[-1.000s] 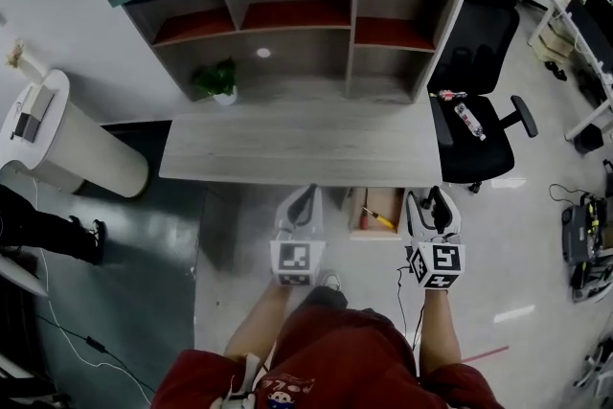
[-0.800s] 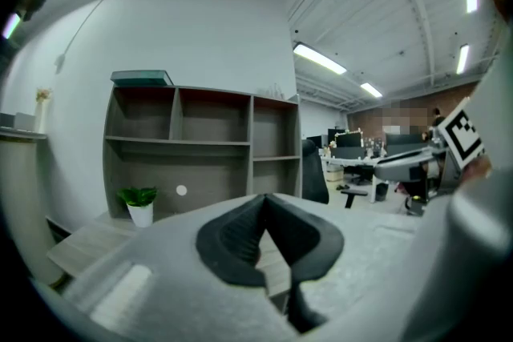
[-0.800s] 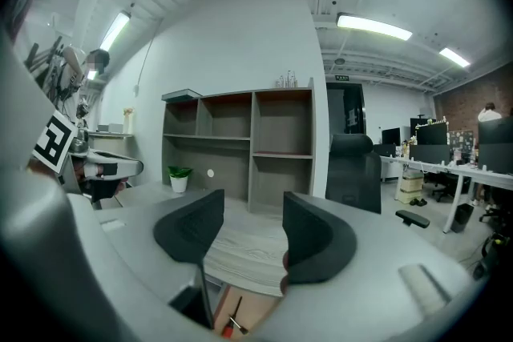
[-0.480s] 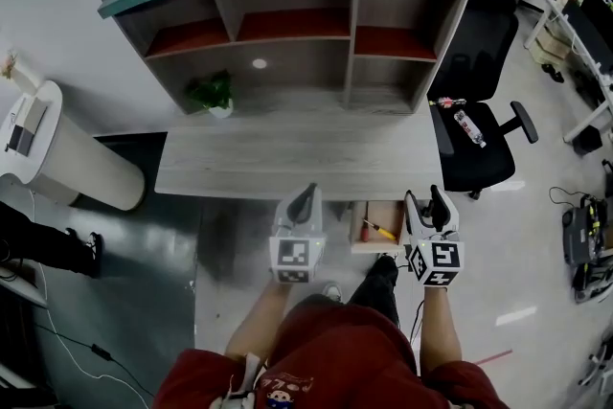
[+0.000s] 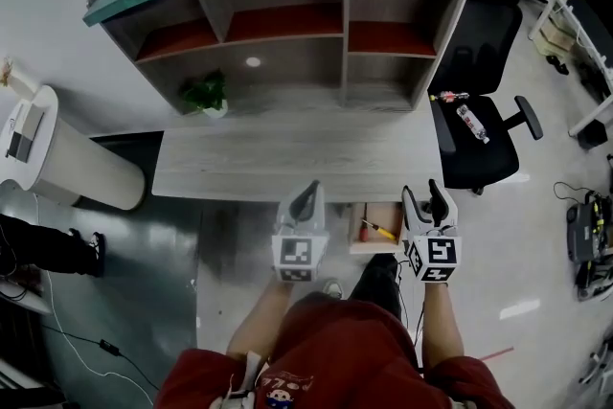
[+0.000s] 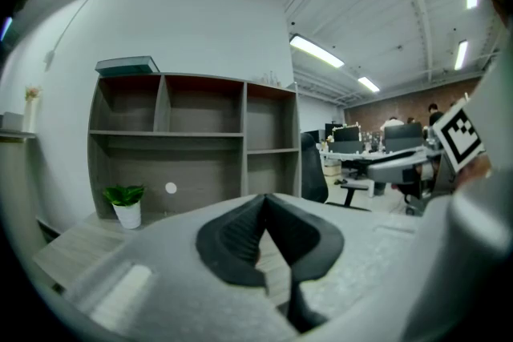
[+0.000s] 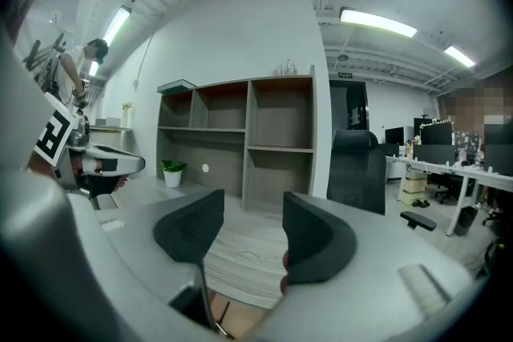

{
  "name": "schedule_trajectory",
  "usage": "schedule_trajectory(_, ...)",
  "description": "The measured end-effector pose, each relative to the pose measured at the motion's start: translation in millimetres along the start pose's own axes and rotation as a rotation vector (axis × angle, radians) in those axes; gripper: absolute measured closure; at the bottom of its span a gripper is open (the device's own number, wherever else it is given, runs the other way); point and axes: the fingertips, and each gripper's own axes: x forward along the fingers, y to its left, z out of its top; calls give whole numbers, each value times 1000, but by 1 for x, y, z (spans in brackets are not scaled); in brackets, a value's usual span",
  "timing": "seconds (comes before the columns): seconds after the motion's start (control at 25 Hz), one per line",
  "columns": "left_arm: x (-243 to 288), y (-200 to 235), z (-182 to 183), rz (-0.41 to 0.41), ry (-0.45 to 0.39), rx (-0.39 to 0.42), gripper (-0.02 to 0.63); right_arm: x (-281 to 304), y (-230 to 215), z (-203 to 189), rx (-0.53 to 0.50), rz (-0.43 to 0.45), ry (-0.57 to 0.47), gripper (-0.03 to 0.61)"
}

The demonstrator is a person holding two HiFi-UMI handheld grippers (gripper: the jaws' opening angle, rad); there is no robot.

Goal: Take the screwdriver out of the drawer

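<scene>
The screwdriver [image 5: 379, 230] lies in the open drawer [image 5: 385, 214]. The drawer sticks out from under the near edge of the desk [image 5: 287, 153]. The screwdriver has a yellow handle and lies slanted across the drawer floor.

The right gripper [image 5: 425, 198] is just to the right of the drawer. It is near the screwdriver but not touching it. Its jaws are apart and nothing is between them. The left gripper [image 5: 309, 192] is just to the left of the drawer. Its jaws are pressed together and hold nothing.

The drawer is open on top and has low walls around it. The person's leg [image 5: 378, 275] is right by the drawer's near side. A black chair [image 5: 479, 110] stands to the right, farther away. There is bare floor between it and the right gripper.

The far end of the drawer is hidden under the desk. The screwdriver's tip is too small to see well. In the right gripper view, only a brown bit of the drawer shows low between the jaws. The screwdriver is hard to make out there.
</scene>
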Motion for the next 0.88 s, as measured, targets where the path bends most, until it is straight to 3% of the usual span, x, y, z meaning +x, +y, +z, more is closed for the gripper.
schedule_trajectory(0.36, 19, -13, -38, -14, 76, 13, 617, 22, -3, -48, -20, 49, 103, 350)
schedule_trajectory(0.68, 34, -34, -97, -18, 186, 1, 617, 34, -5, -123, -29, 121, 244, 350)
schedule_trajectory(0.88, 43, -42, -135, -11, 263, -51, 617, 43, 3, -173, -45, 179, 334, 350)
